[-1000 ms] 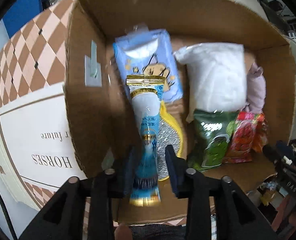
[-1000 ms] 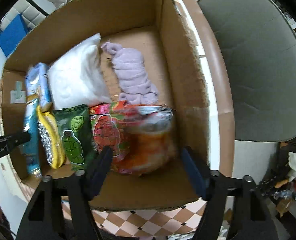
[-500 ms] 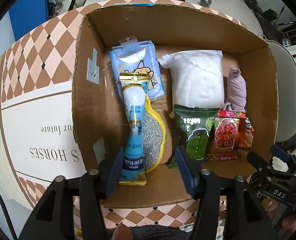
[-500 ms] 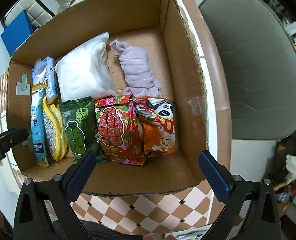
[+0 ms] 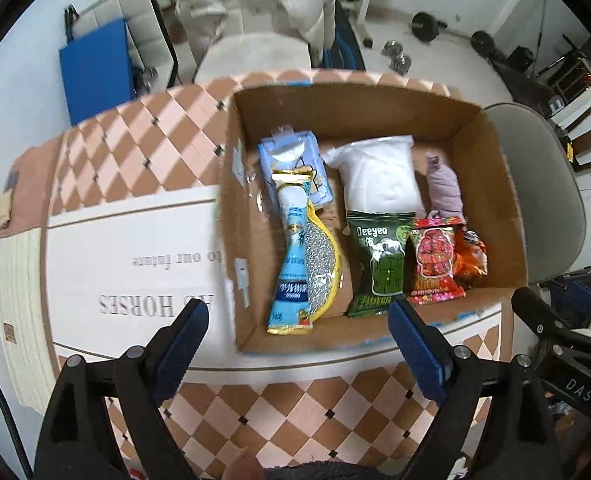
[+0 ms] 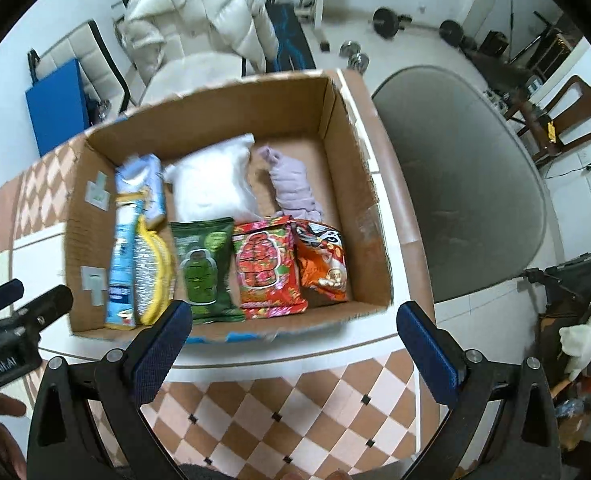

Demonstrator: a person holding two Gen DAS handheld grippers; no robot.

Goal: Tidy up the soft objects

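Note:
An open cardboard box (image 5: 507, 204) (image 6: 359, 200) on the checkered table holds several soft packs. A long blue pouch (image 5: 293, 256) (image 6: 121, 256) lies on a yellow-rimmed silver scrubber (image 5: 323, 264) at the left, next to a green pack (image 5: 379, 264) (image 6: 201, 268), a red pack (image 5: 433, 260) (image 6: 265, 268) and an orange pack (image 6: 323, 256). Behind them lie a light-blue pack (image 5: 295, 160), a white bag (image 5: 379, 176) (image 6: 211, 184) and a lilac cloth (image 5: 445, 188) (image 6: 295, 188). My left gripper (image 5: 297, 340) and right gripper (image 6: 293, 340) are both open and empty, held back above the box's near edge.
A white printed mat (image 5: 135, 264) lies left of the box. A grey chair (image 6: 463, 168) stands right of the table. A white puffer jacket (image 6: 199, 16) hangs on a chair behind. Gym weights (image 6: 387, 20) lie on the floor.
My left gripper let go of the blue pouch and my right let go of the orange pack. Both opened wide and pulled back and up out of the box.

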